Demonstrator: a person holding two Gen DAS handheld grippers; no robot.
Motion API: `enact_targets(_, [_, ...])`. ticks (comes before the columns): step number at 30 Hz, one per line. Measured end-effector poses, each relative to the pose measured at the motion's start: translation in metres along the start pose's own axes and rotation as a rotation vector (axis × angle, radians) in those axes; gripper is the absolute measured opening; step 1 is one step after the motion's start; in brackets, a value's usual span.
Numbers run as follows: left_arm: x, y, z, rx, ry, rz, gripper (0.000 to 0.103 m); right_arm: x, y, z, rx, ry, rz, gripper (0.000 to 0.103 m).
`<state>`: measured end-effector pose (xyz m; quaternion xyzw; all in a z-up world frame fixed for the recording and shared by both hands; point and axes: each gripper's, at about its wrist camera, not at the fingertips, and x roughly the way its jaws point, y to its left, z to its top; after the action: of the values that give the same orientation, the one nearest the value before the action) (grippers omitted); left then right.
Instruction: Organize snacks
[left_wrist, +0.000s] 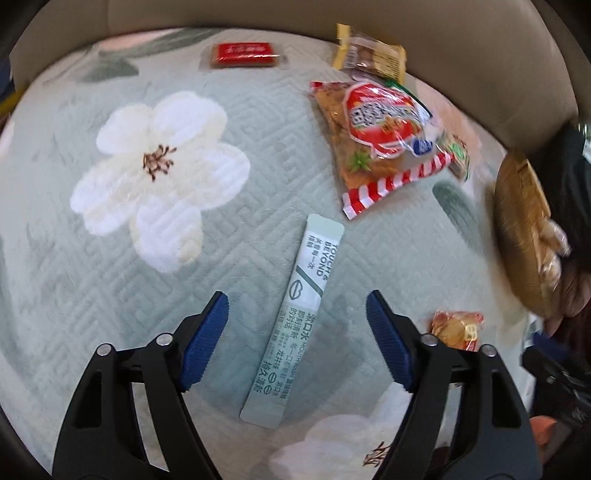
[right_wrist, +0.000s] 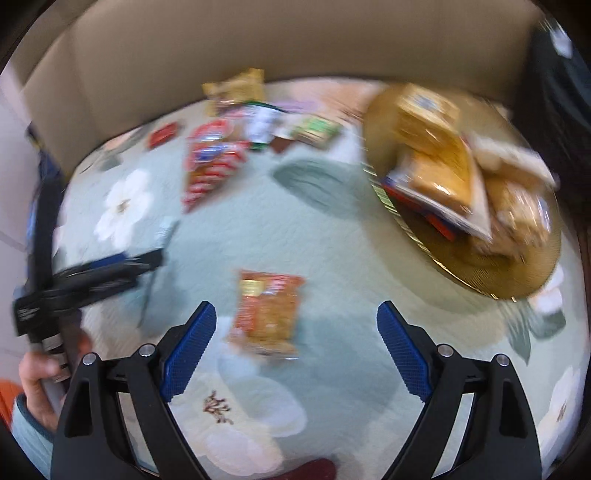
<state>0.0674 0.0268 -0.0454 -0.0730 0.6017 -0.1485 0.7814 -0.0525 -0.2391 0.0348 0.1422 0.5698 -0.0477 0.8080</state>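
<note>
A pale green stick sachet (left_wrist: 295, 314) lies on the quilted floral cover, lengthwise between the open jaws of my left gripper (left_wrist: 297, 306), which hovers above it without touching. A small orange snack packet (left_wrist: 456, 328) sits just right of that gripper. In the right wrist view the same orange packet (right_wrist: 267, 312) lies between the wide-open jaws of my right gripper (right_wrist: 297, 319), untouched. A round golden tray (right_wrist: 491, 258) at the right holds several snack bags. The left gripper (right_wrist: 110, 269) shows at the left edge, held by a hand (right_wrist: 35, 376).
A large red-and-white snack bag (left_wrist: 384, 144), a yellow-brown packet (left_wrist: 373, 51) and a red flat packet (left_wrist: 243, 55) lie at the far side. A beige padded edge (left_wrist: 480, 55) rims the surface behind them. The golden tray (left_wrist: 521, 236) stands at the right.
</note>
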Motion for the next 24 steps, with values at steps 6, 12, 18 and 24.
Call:
enact_targets(6, [0.012, -0.015, -0.002, 0.114, 0.024, 0.084, 0.064, 0.036, -0.040, -0.003, 0.247, 0.168, 0.226, 0.079])
enact_targets(12, [0.021, -0.037, -0.008, 0.248, 0.036, 0.204, 0.060, 0.047, -0.007, 0.000, 0.153, 0.134, 0.155, 0.073])
enact_targets(18, [0.022, -0.050, -0.012, 0.298, 0.003, 0.208, 0.046, 0.066, 0.027, -0.001, 0.057, 0.130, 0.149, 0.071])
enact_targets(24, [0.020, -0.065, -0.014, 0.340, -0.033, 0.198, 0.019, 0.077, 0.045, -0.006, -0.043, 0.114, 0.041, 0.049])
